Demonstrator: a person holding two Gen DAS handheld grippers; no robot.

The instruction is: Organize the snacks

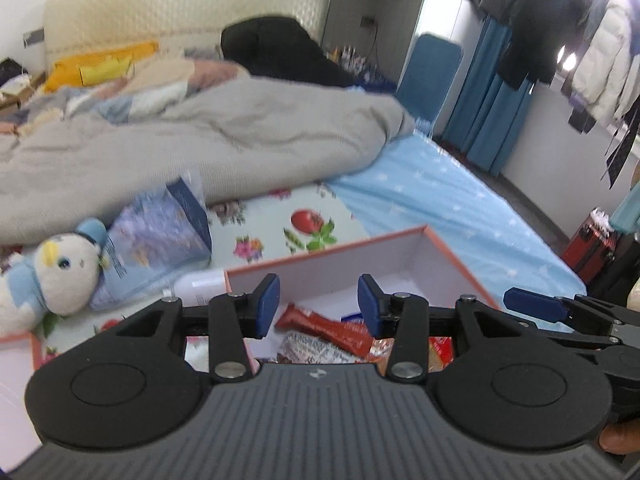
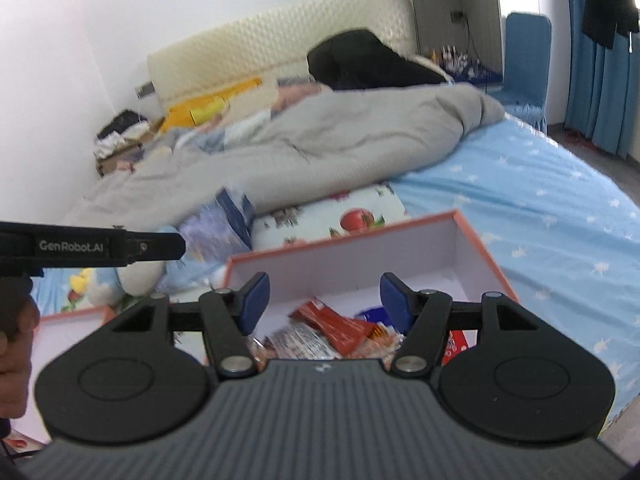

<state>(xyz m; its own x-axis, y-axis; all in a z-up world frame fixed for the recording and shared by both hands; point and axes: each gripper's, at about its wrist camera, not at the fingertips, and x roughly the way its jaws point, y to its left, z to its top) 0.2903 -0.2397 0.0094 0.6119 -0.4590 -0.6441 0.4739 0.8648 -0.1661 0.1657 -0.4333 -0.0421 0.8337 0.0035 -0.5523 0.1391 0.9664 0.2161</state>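
Still, both the left hand-held gripper (image 1: 319, 306) and right hand-held gripper (image 2: 324, 300) hang part-open, empty; below them, snack packets (image 2: 320, 334) heap unevenly in the box (image 1: 320, 276); a blind grab might snag several.

One open box (image 1: 332, 268), one red snack bar (image 1: 324, 326), one plush toy (image 1: 60, 268), one purple-blue bag (image 1: 160, 236), one white bottle (image 1: 202, 286).

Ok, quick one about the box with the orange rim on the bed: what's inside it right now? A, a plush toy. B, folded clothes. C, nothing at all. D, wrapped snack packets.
D: the box holds a pile of wrapped snacks, with a red packet lying on top near its front, seen between the open fingers of the left gripper; the plush toy lies outside the box on the bed.
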